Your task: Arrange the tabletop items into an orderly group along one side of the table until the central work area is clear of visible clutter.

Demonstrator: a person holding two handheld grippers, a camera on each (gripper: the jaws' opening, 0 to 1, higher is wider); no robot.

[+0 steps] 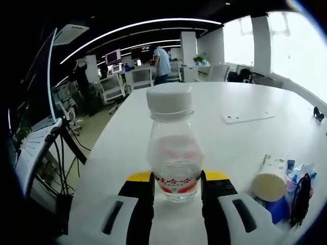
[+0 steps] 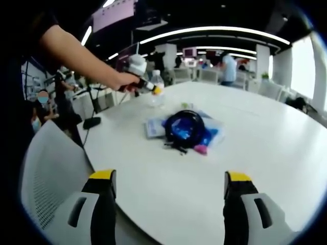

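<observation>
A clear plastic bottle (image 1: 173, 153) with a white cap and a red label stands upright on the white table (image 1: 240, 143). My left gripper (image 1: 176, 191) is shut on its base, one black jaw pressed to each side. In the right gripper view the same bottle (image 2: 158, 84) is at the table's far left edge, with the left gripper (image 2: 152, 90) held there by a person's hand. A pile lies mid-table: a black coiled cable (image 2: 184, 127) on blue packets (image 2: 209, 135), with a pink piece (image 2: 200, 149) and a white sheet (image 2: 152, 127). My right gripper (image 2: 171, 196) hangs open over bare table near the front edge.
Right of the bottle are a beige-ended tube (image 1: 269, 186) and a black cord (image 1: 301, 196). A flat white card (image 1: 246, 117) rests farther back. A white mesh chair (image 2: 46, 173) stands at the table's near left. Desks, monitors and people fill the office behind.
</observation>
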